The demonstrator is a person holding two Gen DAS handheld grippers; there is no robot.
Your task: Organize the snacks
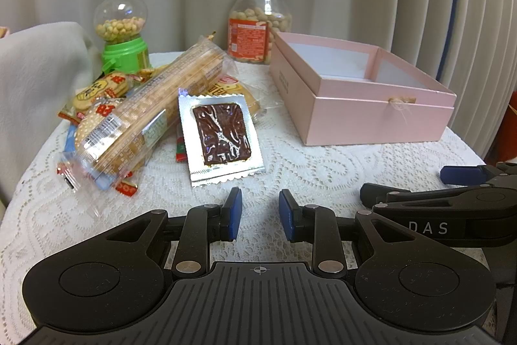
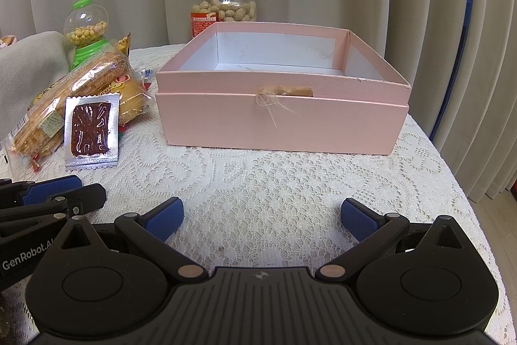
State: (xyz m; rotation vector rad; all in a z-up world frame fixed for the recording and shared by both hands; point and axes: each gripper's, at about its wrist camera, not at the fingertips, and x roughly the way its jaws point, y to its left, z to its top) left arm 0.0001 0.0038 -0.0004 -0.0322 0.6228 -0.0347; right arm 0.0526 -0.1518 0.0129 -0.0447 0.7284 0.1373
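A pile of snacks lies on the lace-covered table: a silver packet with a dark brown slab, a long clear pack of biscuits, a bun in a wrapper and small rice crackers. An empty pink box stands to their right. My left gripper is open and empty, just in front of the silver packet. My right gripper is open wide and empty, in front of the pink box.
A peanut jar with a gold lid and a green candy dispenser stand at the back. A grey cloth lies at the left. Curtains hang behind. The table edge curves off at the right.
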